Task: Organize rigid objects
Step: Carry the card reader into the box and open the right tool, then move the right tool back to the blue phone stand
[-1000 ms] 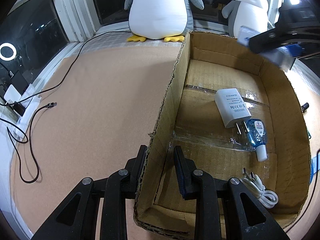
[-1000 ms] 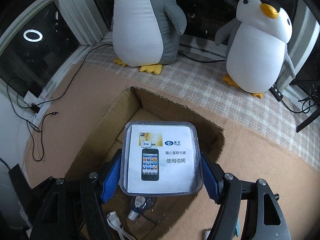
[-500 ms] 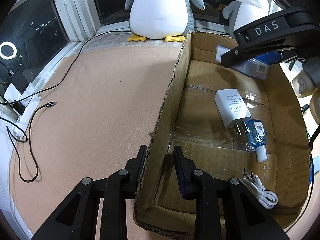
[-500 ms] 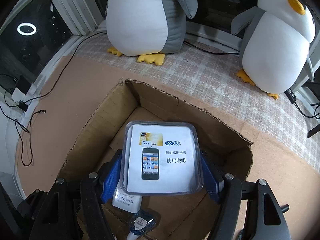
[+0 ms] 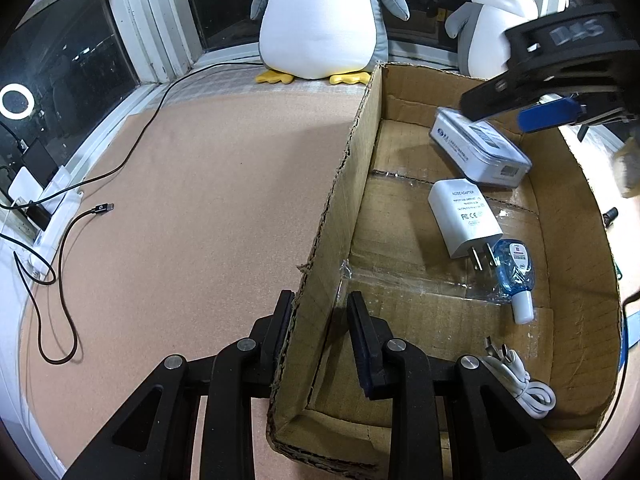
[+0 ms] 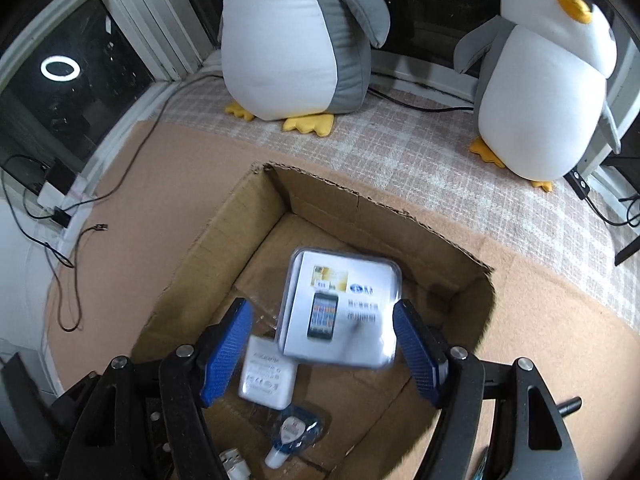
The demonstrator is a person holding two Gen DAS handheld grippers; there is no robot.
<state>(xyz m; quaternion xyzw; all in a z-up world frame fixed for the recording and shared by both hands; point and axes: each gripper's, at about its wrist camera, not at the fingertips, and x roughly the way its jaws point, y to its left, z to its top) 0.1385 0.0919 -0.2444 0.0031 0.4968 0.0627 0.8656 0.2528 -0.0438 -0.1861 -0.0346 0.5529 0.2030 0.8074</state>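
Cardboard walls hem in everything that matters: the open box (image 5: 576,216) sits on the tan desk (image 5: 200,200), and the left gripper (image 5: 320,312) has its fingers set astride the box's near-left wall, one outside and one inside, with a visible gap on the inner side, so they look apart rather than pinched. The right gripper (image 6: 322,340) hovers over the box with its blue-padded fingers (image 6: 224,348) spread wide and nothing between them; the clear plastic case (image 6: 340,312) with the printed phone card lies below, at the far end of the box floor, blurred in the right wrist view so whether it has fully settled cannot be told. In the left wrist view the case (image 5: 480,148) rests just beyond the white charger (image 5: 464,220), which lies nose to nose with a small blue bottle (image 5: 516,272); a coiled white cable (image 5: 520,384) lies in the near right corner. The case looks light, stiff and glossy, likely slippery on its broad faces, so the two long edges would be the place to take hold of it. The charger seems a firm block, best taken across its flat sides, clear of the prongs. Two plush penguins (image 6: 296,40) stand by the window beyond.
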